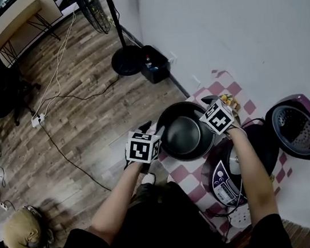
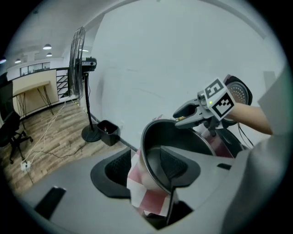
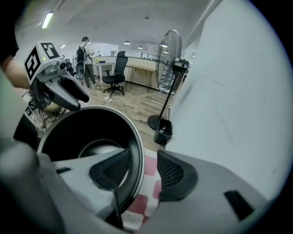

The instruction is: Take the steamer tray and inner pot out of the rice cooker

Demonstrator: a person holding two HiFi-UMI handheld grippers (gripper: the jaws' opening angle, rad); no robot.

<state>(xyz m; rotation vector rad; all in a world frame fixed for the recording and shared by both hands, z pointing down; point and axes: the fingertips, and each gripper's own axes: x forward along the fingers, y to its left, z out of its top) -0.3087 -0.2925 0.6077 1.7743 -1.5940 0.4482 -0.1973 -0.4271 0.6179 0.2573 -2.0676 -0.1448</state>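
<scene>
The dark inner pot (image 1: 184, 135) stands on the red-and-white checked cloth (image 1: 180, 174), left of the purple rice cooker (image 1: 231, 172), whose lid (image 1: 297, 128) is swung open. My left gripper (image 1: 159, 143) straddles the pot's left rim: in the left gripper view the rim (image 2: 145, 151) runs between my left gripper's (image 2: 144, 167) pads with a gap on the outer side, so it is open. My right gripper (image 1: 212, 126) straddles the opposite rim. In the right gripper view the pot wall (image 3: 132, 151) sits between my right gripper's (image 3: 141, 170) spread pads, also open.
A small dish of yellowish bits (image 1: 230, 102) lies behind the pot by the white wall. A white round item (image 1: 239, 216) rests at the table's near end. A fan base (image 1: 127, 60), a black bin (image 1: 154, 63) and cables are on the wooden floor.
</scene>
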